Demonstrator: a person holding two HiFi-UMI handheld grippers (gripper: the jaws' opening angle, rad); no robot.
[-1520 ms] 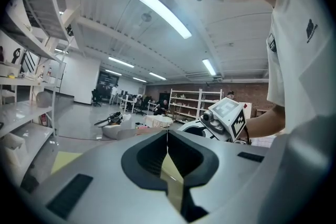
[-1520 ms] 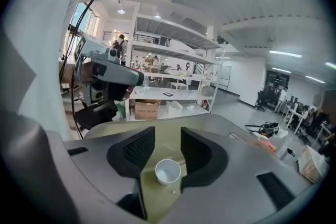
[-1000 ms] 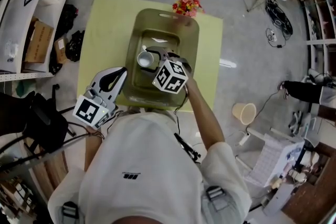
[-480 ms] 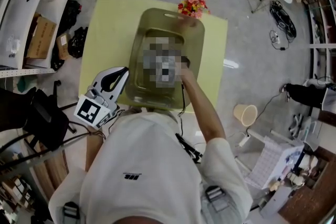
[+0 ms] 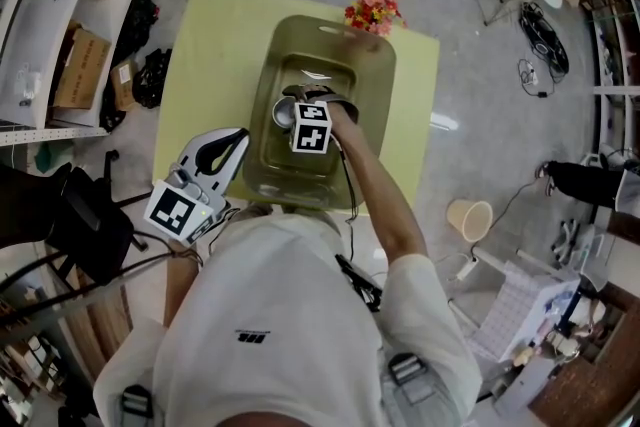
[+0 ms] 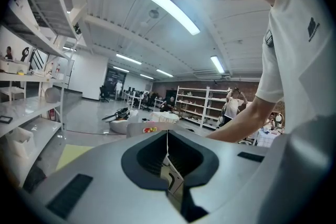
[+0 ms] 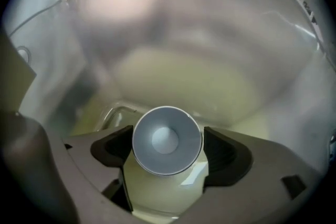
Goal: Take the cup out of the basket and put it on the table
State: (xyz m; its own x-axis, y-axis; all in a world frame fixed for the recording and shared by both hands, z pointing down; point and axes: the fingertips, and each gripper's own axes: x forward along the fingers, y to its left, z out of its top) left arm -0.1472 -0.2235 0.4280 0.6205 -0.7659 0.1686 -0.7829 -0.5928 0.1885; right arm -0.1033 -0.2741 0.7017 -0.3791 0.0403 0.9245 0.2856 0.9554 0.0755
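A small grey metal cup (image 5: 283,111) stands inside the olive translucent basket (image 5: 372,105) on the yellow table (image 5: 210,45). My right gripper (image 5: 292,112) reaches down into the basket. In the right gripper view the cup (image 7: 167,136) sits mouth-up between the dark pads (image 7: 223,147) of my right gripper (image 7: 168,140); its jaws are opening, and the pads stand at the rim's sides without pressing. My left gripper (image 5: 238,136) hovers at the table's near left edge, outside the basket. In the left gripper view, my left gripper (image 6: 168,136) is shut and empty.
A bunch of red and pink flowers (image 5: 372,10) lies at the basket's far end. The basket's cloudy walls (image 7: 210,34) rise all around the right gripper. On the floor are a paper cup (image 5: 466,215) to the right and black bags (image 5: 135,80) and shelving to the left.
My right gripper has gone down into the basket and now stands around the cup. The left gripper has stayed where it was.
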